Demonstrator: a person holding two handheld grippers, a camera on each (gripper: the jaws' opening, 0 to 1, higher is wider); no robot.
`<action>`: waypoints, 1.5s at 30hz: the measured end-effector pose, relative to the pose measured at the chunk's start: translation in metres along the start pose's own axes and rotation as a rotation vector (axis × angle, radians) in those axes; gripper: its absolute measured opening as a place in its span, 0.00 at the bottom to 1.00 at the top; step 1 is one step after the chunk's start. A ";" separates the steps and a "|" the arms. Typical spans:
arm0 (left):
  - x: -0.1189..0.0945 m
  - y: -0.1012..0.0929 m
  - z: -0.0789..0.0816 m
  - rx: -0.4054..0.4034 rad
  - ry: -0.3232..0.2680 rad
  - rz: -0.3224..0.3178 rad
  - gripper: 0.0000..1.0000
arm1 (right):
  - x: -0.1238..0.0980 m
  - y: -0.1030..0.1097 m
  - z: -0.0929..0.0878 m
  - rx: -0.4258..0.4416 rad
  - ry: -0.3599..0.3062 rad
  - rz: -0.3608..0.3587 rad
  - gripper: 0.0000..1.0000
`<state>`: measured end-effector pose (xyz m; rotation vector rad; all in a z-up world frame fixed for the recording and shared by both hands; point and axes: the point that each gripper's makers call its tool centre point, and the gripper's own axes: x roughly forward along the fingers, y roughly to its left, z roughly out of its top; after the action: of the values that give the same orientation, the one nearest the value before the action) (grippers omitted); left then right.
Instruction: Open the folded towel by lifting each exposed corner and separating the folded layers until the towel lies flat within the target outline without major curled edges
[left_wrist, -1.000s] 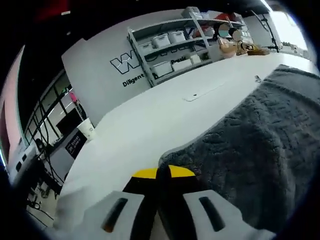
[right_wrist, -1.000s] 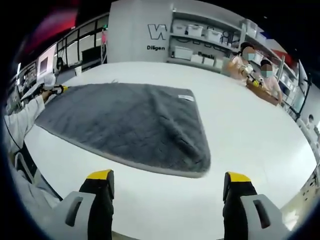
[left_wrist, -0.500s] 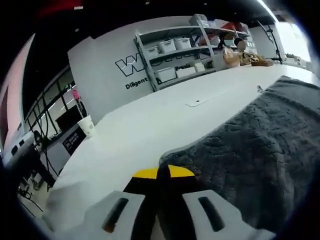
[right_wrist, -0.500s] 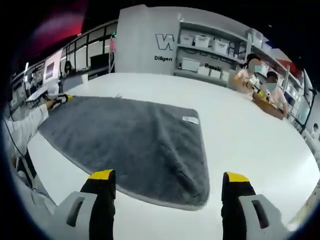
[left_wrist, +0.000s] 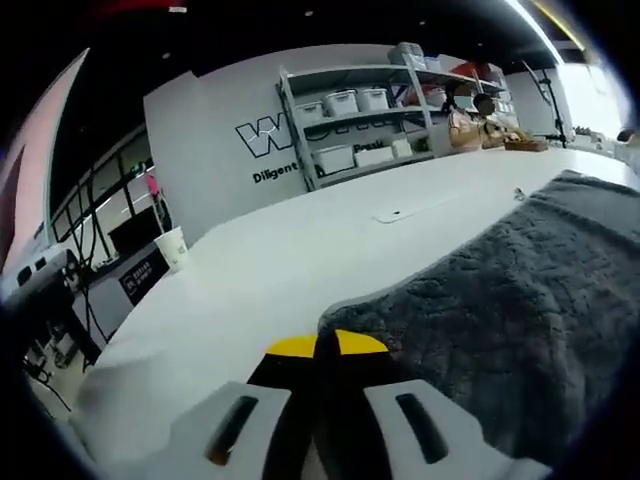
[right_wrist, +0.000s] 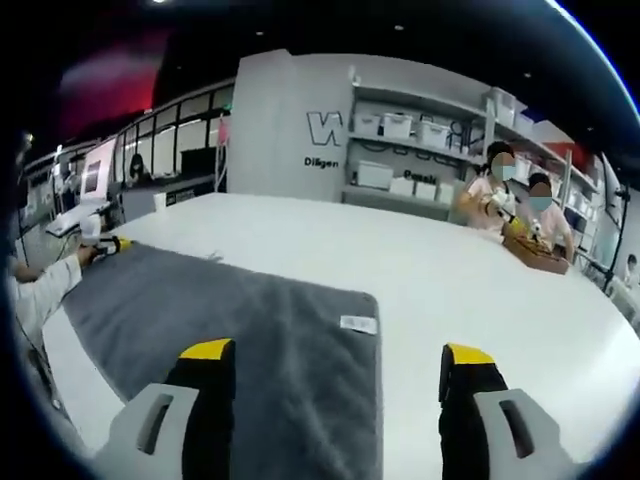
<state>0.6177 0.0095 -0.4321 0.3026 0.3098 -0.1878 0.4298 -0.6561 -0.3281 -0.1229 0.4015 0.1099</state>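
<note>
In the left gripper view, the left gripper (left_wrist: 326, 345) is clenched on a corner of the grey towel (left_wrist: 500, 310), its yellow-tipped jaws pressed together with the dark edge of the cloth pinched between them. From that corner the towel spreads away to the right over the white desk (left_wrist: 270, 270), its pile thick and fluffy. A small flat white piece (left_wrist: 397, 214) lies on the bare desk beyond the towel's far edge. A white paper cup (left_wrist: 173, 247) stands at the desk's far left. Behind the desk, a grey wall carries large lettering, and a shelving rack (left_wrist: 370, 120) holds white storage bins.

In the right gripper view, the right gripper (right_wrist: 340, 355) is released, its two yellow-tipped jaws standing wide apart and holding nothing. The towel (right_wrist: 240, 340) lies flat on the desk (right_wrist: 480, 290) below and between the jaws, with a small white label (right_wrist: 358, 323) near its right edge. At the towel's far left corner, the left gripper (right_wrist: 115, 244) shows, held by a person's hand in a white sleeve (right_wrist: 45, 290). Two people (right_wrist: 515, 205) sit at the far right side of the desk.
</note>
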 end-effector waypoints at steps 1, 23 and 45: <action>0.000 0.000 0.000 0.001 0.000 0.000 0.03 | 0.002 -0.001 0.001 -0.001 0.002 -0.003 0.81; 0.002 0.000 0.000 0.012 0.009 -0.006 0.03 | 0.113 -0.038 0.028 -0.078 -0.072 -0.015 0.62; 0.004 -0.001 0.000 0.057 0.054 -0.023 0.03 | 0.195 -0.064 -0.016 -0.061 0.033 0.009 0.37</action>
<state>0.6207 0.0084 -0.4339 0.3607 0.3616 -0.2115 0.6100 -0.7060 -0.4137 -0.1831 0.4316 0.1295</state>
